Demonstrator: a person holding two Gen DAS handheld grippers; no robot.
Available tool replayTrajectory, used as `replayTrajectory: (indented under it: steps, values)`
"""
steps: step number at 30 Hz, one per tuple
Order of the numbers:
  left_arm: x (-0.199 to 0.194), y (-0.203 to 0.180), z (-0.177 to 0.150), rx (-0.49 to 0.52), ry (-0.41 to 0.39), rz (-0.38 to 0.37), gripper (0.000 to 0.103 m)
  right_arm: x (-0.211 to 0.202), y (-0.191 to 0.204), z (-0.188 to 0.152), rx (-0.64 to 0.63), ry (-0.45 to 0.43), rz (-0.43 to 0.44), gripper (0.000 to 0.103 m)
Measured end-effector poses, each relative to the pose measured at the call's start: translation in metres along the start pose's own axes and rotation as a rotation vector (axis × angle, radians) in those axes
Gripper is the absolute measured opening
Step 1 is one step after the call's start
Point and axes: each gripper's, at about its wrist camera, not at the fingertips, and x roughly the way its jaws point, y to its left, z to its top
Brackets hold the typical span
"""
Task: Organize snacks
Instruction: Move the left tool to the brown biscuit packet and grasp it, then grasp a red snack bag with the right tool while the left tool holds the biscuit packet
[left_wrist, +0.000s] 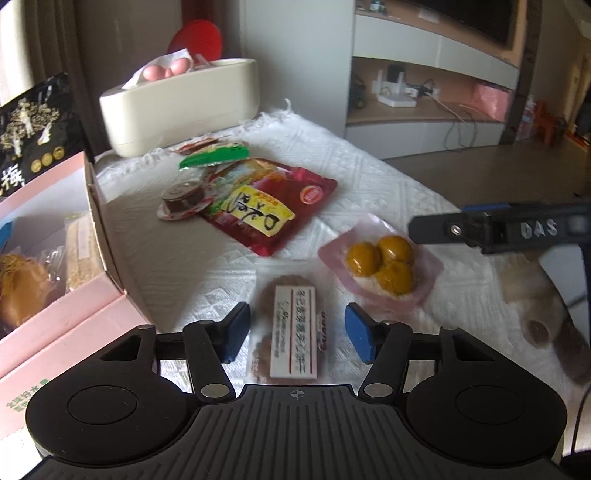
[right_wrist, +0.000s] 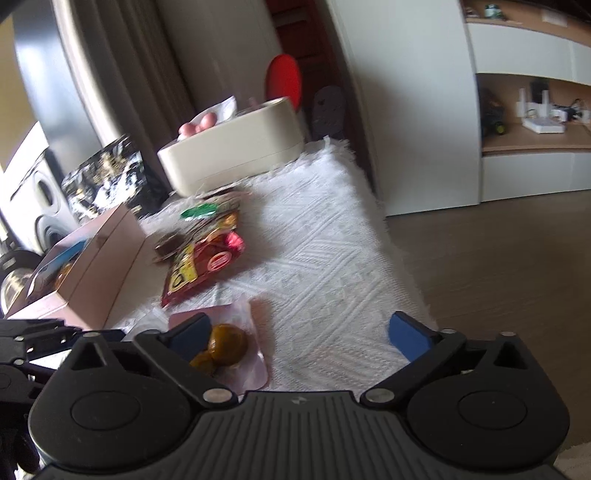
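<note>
Left wrist view: the left gripper (left_wrist: 295, 332) was held apart around a biscuit packet (left_wrist: 290, 328), unclamped; closing was judged next, then the pink box (left_wrist: 74, 332) at nine o'clock. The right gripper (right_wrist: 299, 339) was spread wide, empty.

snack packets (left_wrist: 271, 206) lie on the cloth (left_wrist: 369, 173), box (left_wrist: 55, 258) at their left.

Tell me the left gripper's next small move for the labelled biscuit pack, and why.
Probably close the left gripper on the biscuit pack. The pack lies on the white cloth between its blue pads, which stand apart from it on both sides, so nothing is gripped yet. The open pink box sits just to the left, likely where it goes next.
</note>
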Motion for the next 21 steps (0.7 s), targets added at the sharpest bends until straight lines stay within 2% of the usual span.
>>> replayTrajectory:
  steps: [2,5,7,8,12,15,18,21]
  values:
    - [-0.007,0.002,-0.007,-0.007,-0.008,-0.002,0.047,0.001,-0.001,0.002,-0.014,0.021,0.014,0.103]
    - [-0.019,0.009,-0.018,-0.048,-0.023,-0.013,0.043,0.006,0.007,0.008,-0.082,0.088,-0.002,0.103]
    - [-0.029,0.015,-0.026,-0.088,-0.026,-0.003,0.043,0.017,0.02,0.02,-0.171,0.187,-0.038,0.102]
    - [-0.035,0.019,-0.03,-0.099,-0.032,0.002,0.043,0.022,0.027,0.029,-0.206,0.219,-0.025,0.098]
    - [-0.048,0.039,-0.043,-0.133,-0.038,-0.009,0.043,0.043,0.059,0.085,-0.184,0.149,0.045,0.096]
    - [-0.05,0.055,-0.051,-0.184,-0.061,-0.042,0.043,0.095,0.082,0.131,-0.154,0.17,0.078,0.096]
    - [-0.052,0.064,-0.057,-0.221,-0.086,-0.08,0.043,0.156,0.105,0.162,-0.152,0.184,0.016,0.096]
    - [-0.052,0.063,-0.06,-0.233,-0.104,-0.084,0.043,0.211,0.13,0.166,-0.239,0.229,-0.063,0.093]
